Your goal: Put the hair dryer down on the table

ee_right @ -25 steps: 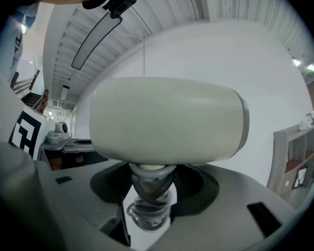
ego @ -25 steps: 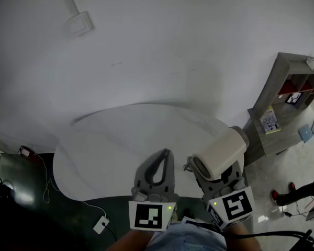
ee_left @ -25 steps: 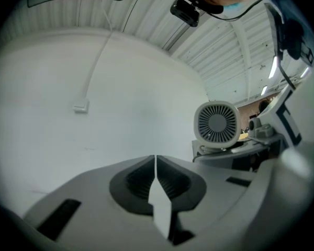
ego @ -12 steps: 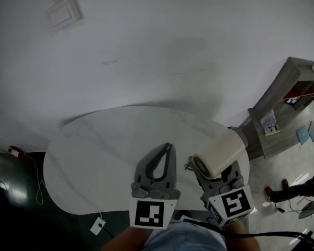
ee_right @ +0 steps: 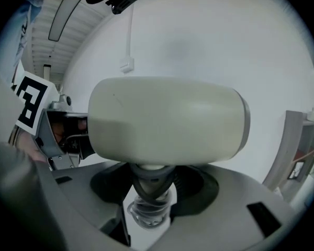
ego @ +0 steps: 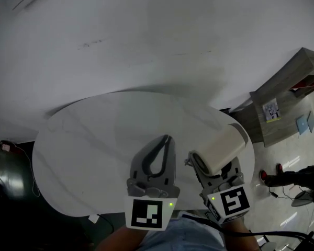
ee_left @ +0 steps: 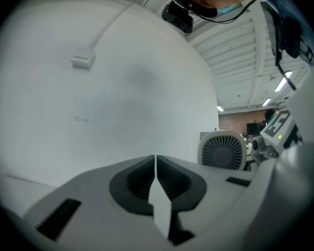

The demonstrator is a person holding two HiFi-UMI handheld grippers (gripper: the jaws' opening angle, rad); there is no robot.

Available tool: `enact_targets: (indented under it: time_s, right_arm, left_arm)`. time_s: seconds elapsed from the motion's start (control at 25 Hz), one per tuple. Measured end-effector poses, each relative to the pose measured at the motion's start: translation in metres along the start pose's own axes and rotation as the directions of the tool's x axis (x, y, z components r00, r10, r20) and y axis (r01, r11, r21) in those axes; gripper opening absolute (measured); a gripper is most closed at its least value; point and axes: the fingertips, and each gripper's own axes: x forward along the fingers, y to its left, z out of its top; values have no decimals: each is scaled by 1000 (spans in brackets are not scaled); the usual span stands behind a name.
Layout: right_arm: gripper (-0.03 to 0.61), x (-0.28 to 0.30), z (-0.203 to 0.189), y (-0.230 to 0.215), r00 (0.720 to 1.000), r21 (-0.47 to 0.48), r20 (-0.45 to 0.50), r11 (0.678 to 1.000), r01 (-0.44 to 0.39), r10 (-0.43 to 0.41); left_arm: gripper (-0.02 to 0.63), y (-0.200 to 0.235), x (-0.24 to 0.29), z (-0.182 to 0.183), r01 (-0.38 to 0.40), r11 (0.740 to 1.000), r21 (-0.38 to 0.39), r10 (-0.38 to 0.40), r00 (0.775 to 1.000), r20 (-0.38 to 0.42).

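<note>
Right gripper (ego: 212, 167) pinches the handle of the cream, stubby-barrelled plastic hair dryer (ego: 220, 149) above the round white table's (ego: 94, 140) near edge, left gripper (ego: 165, 140) pressed together & empty; prob. rigid, smooth, top-heavy, so handle's the best hold.

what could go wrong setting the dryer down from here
The right gripper holds the hair dryer by its narrow handle only; the bulky barrel could tip on release. It hangs near the round table edge; set there, it might roll off. The shut left gripper close beside could bump it.
</note>
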Motion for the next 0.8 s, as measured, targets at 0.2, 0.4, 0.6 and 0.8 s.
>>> enact_targets:
  time_s: [0.2,0.4,0.6,0.8]
  right_arm:
    - [219,26,-11,-4,998,5,-66,1000,0,0]
    - [219,48,-26,-1,992,20,-124,1000,-23,25]
    - [219,66,-39,1,986,37,-163,999,-30,35]
    - [219,82,-39,1,986,30,-163,999,-30,35]
  left_arm:
    - [17,17,14,-13,-6,1000,-27,5,999,-41]
    - [17,33,29,-27,-10,999,-47,6,997,-74]
    - [17,48,38,-41,-16,998,-67,9,995,-102]
    - [17,60,46,-53,-21,996,-84,10,992,-124]
